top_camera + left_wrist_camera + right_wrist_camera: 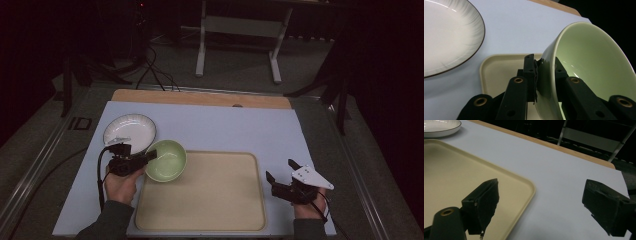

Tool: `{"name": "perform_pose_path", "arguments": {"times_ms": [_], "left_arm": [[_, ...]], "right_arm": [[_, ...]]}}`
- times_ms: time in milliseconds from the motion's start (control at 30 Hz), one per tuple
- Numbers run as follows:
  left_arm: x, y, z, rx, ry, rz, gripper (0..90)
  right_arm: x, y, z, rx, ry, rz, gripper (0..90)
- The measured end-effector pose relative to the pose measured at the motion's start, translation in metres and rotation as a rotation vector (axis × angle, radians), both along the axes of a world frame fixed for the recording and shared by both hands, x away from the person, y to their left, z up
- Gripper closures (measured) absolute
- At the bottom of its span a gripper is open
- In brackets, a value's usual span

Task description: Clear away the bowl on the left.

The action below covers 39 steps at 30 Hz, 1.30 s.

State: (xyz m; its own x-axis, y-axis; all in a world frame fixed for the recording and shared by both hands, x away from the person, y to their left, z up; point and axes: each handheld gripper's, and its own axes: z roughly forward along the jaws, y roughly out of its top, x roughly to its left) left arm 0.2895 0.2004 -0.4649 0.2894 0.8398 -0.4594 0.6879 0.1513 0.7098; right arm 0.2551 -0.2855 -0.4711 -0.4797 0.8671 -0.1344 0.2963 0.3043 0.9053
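Note:
A pale green bowl [167,160] hangs tilted over the top left corner of the beige tray [210,200]. My left gripper [150,156] is shut on the bowl's near rim, one jaw inside and one outside. In the left gripper view the green bowl [594,67] fills the right side, pinched at my left gripper [545,72], with the tray [499,72] beneath. A white plate [131,130] with a dark rim lies just behind. My right gripper [281,170] stands open at the tray's right edge, nothing between its jaws. The right gripper view has my right gripper [541,195] over the tray's rim [529,185].
A pale blue mat [225,125] covers the table, with a wooden strip [200,98] along its far edge. The white plate [446,37] sits left of the tray. Beyond the table stand a white frame [240,30] and cables [155,70] on the floor.

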Motion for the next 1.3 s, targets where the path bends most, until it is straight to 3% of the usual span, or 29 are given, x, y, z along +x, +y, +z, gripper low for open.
{"name": "perform_pose_path", "arguments": {"times_ms": [1300], "left_arm": [[-0.003, -0.032, -0.003, -0.001, 0.002, -0.077, 80.2]], "right_arm": [[0.001, 0.0, 0.0, -0.004, -0.004, 0.006, 13.5]]}}
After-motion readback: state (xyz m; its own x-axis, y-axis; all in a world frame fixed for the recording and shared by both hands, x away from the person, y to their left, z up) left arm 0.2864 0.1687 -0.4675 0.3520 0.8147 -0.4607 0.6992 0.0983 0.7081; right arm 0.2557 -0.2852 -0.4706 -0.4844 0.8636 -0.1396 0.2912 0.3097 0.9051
